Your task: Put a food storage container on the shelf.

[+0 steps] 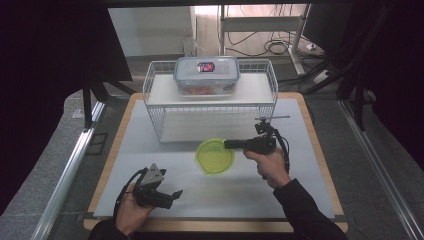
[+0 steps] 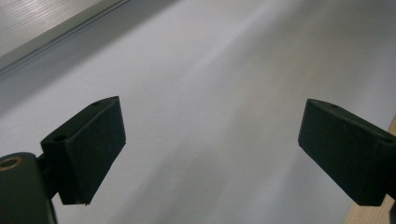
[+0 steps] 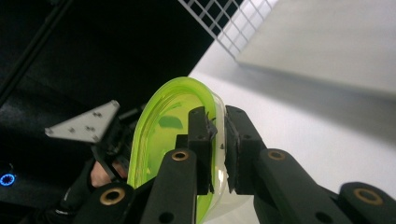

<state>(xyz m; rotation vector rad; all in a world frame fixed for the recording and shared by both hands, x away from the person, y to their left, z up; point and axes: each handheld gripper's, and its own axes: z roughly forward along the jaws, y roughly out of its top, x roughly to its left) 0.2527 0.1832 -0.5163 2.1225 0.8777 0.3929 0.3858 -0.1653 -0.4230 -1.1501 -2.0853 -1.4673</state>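
Observation:
A translucent green bowl [image 1: 215, 156] hangs over the middle of the white mat, held by its right rim. My right gripper [image 1: 231, 145] is shut on that rim; in the right gripper view the green bowl [image 3: 161, 135] has its wall pinched by my right gripper [image 3: 219, 140]. My left gripper [image 1: 175, 194] rests low near the front left of the mat, pointing right. In the left gripper view my left gripper [image 2: 210, 144] stands wide open over bare white surface, nothing between its pads.
A white wire rack [image 1: 210, 97] stands at the back of the mat, with a clear lidded food box [image 1: 206, 74] on its upper shelf. The wooden board's edge [image 1: 320, 165] frames the mat. Dark curtains and metal rails flank the table.

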